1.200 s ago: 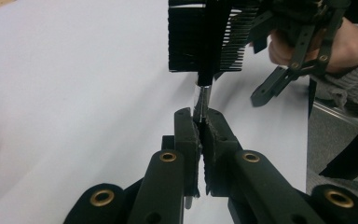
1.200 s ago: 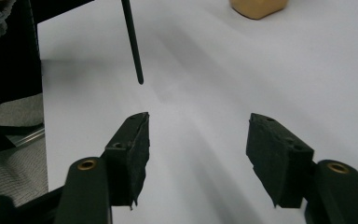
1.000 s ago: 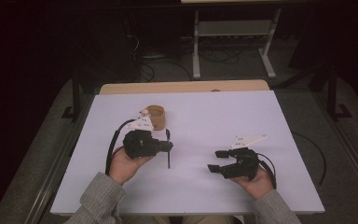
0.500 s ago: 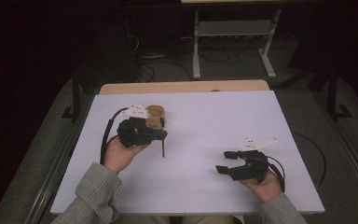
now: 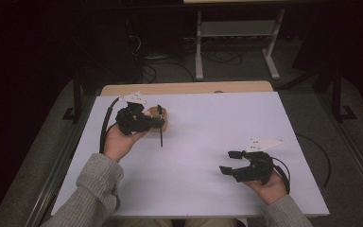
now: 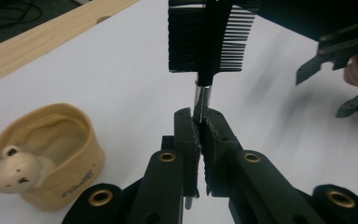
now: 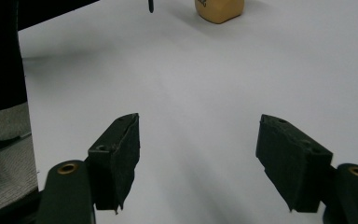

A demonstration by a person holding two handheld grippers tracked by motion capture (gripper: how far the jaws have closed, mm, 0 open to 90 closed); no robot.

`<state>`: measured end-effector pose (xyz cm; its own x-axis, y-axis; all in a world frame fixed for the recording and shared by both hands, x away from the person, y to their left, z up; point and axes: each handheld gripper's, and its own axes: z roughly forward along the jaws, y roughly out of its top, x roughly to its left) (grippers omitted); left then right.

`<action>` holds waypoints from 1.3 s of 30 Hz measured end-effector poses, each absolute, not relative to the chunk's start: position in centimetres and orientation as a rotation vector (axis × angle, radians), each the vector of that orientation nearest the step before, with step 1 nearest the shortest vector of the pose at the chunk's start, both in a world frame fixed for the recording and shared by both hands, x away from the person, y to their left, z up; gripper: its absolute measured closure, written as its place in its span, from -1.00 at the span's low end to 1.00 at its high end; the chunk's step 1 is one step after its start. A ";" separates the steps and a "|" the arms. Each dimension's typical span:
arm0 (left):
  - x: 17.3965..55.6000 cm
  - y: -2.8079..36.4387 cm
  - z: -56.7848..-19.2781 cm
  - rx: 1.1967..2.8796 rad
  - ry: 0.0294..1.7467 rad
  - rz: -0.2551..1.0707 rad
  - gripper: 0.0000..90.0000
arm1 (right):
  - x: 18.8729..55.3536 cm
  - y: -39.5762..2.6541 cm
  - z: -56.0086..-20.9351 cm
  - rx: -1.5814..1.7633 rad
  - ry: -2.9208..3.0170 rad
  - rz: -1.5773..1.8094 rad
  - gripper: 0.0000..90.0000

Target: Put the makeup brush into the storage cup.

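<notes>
Comb (image 6: 210, 35) now carried up beside the bear cup (image 5: 159, 118), pinched in left gripper (image 6: 201, 135) fingers; right gripper (image 7: 198, 154) fingers just widened, empty, over the bench (image 5: 208, 142).

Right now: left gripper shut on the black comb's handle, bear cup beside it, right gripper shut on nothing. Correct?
Not quite. The right gripper is open: the right gripper view shows its jaws wide apart over bare table. The rest holds: the left gripper is shut on the comb, bear cup beside it.
</notes>
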<state>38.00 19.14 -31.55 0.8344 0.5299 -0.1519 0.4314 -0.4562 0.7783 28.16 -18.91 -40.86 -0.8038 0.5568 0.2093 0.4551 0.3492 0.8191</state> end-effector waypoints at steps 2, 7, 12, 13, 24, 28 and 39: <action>38.3 19.2 -31.3 2.111 0.711 0.142 0.89 | 28.2 -18.8 -40.9 0.932 2.487 1.454 -0.36; 39.2 19.4 -30.2 2.096 0.726 0.167 0.89 | 28.3 -18.8 -40.9 0.934 2.491 1.444 -0.38; 40.1 19.5 -29.3 2.076 0.738 0.184 0.89 | 28.4 -18.7 -40.9 0.931 2.488 1.442 -0.39; 40.2 19.6 -29.2 2.069 0.745 0.185 0.89 | 28.4 -18.7 -40.9 0.932 2.488 1.442 -0.39; 42.4 20.1 -28.9 2.038 0.843 0.190 0.89 | 28.6 -18.6 -40.9 0.932 2.485 1.439 -0.40; 43.1 20.3 -28.5 2.038 0.858 0.215 0.89 | 28.8 -18.7 -40.9 0.938 2.477 1.444 -0.43; 45.4 19.4 -28.0 2.062 0.879 0.258 0.89 | 29.0 -18.8 -41.1 0.944 2.474 1.442 -0.46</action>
<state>45.39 19.35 -28.02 0.7307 0.6701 -0.1308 0.4927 -0.3849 0.7805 29.04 -18.83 -41.07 -0.7966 0.5722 0.1949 0.4516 0.3489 0.8212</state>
